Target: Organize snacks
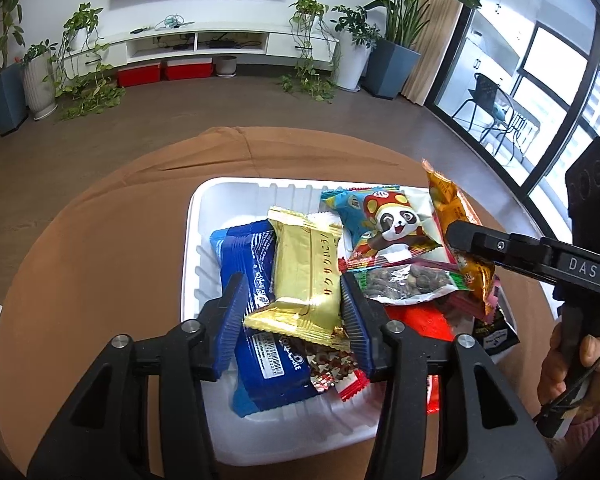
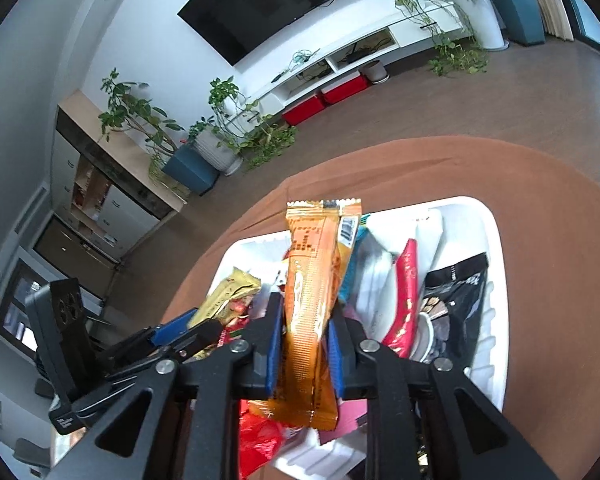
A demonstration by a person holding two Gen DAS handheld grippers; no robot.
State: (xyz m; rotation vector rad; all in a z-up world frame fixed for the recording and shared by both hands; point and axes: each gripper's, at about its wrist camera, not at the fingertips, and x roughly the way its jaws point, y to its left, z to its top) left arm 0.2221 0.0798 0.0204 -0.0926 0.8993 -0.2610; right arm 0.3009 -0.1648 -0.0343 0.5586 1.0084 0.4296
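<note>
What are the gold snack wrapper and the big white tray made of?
The gold wrapper looks like shiny metallic plastic film: it glints, creases, and has crimped zigzag ends. The white tray seems to be thin molded plastic, or maybe foam: smooth, slightly glossy, with pressed ribs along its walls. I can't tell which for sure.

gold packet [image 1: 306,276] | flat atop snacks | orange packet [image 2: 312,308] | upright over tray [image 1: 204,216]

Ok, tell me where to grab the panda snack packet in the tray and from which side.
Take the panda packet by its far crimped edge, coming from above at the tray's far wall. That end lies bare; its near end is covered by the seed packet, and the right gripper with the orange packet crowds its right side.
</note>
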